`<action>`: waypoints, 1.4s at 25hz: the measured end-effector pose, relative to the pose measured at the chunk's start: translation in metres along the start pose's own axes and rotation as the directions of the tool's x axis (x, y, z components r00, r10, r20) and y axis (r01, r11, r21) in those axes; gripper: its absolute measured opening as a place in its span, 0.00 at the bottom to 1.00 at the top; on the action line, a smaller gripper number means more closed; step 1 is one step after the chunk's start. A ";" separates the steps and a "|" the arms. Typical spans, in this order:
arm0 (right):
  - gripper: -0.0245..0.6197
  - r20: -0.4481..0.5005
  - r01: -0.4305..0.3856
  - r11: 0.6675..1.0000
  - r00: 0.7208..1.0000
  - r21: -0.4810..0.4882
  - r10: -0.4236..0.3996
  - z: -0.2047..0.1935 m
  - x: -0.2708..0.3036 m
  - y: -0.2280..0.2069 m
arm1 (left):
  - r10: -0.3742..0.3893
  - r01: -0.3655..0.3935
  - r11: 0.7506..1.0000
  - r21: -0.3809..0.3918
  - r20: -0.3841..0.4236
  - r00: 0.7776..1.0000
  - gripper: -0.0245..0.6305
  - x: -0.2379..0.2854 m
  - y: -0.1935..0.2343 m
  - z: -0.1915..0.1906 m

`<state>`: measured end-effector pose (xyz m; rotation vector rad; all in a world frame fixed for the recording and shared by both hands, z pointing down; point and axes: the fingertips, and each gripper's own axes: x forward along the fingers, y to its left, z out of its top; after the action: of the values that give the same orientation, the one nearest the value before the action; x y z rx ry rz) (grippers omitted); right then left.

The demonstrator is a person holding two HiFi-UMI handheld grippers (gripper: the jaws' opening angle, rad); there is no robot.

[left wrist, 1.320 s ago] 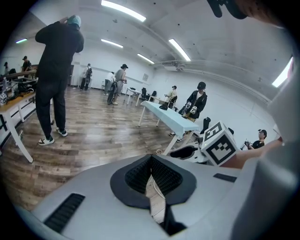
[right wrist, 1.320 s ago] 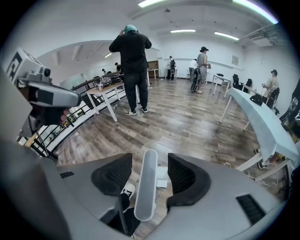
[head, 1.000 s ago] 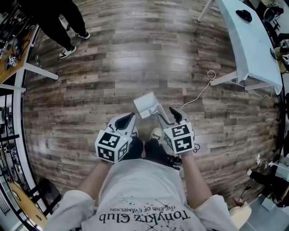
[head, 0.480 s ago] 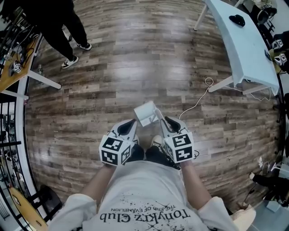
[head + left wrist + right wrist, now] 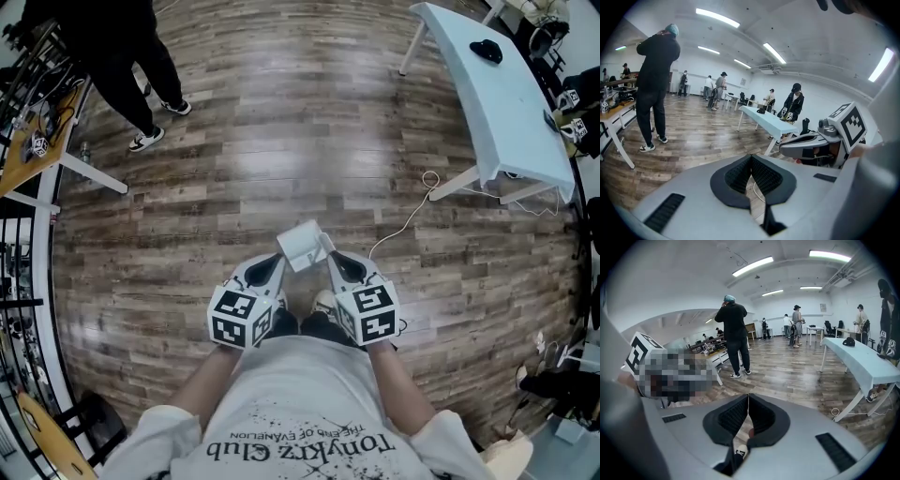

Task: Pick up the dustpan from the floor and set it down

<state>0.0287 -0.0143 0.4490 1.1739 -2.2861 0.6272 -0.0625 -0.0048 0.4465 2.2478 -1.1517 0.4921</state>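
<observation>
The dustpan (image 5: 300, 244) is a pale, white-grey, boxy pan, seen from above as a small slanted rectangle with one corner pointing away from the person. A slim pale handle (image 5: 324, 247) runs from its right edge down to the tip of the right tool (image 5: 332, 257). That tool's jaws have just been closing and now stand together, and its own view shows no part of the dustpan between them. The pan sits just ahead of both tool tips, nearer the right one, over the wood-plank floor (image 5: 281, 122). Whether it rests on the planks or hangs clear of them cannot be told.
</observation>
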 end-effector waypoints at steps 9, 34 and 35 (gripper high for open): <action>0.08 0.005 -0.005 1.000 1.000 -0.002 0.005 0.001 -0.004 0.000 | 0.004 -0.004 1.000 0.002 0.010 1.000 0.07 0.002 -0.006 0.005; 0.08 0.007 -0.007 1.000 1.000 -0.021 0.007 -0.002 -0.021 -0.011 | 0.009 -0.009 1.000 0.007 0.015 1.000 0.07 -0.002 -0.022 -0.001; 0.08 0.008 -0.008 1.000 1.000 -0.020 0.009 -0.001 -0.022 -0.011 | 0.008 -0.008 1.000 0.006 0.015 1.000 0.07 -0.003 -0.022 -0.001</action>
<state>0.0495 -0.0062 0.4389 1.1601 -2.3003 0.6025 -0.0459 0.0079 0.4391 2.2564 -1.1693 0.4832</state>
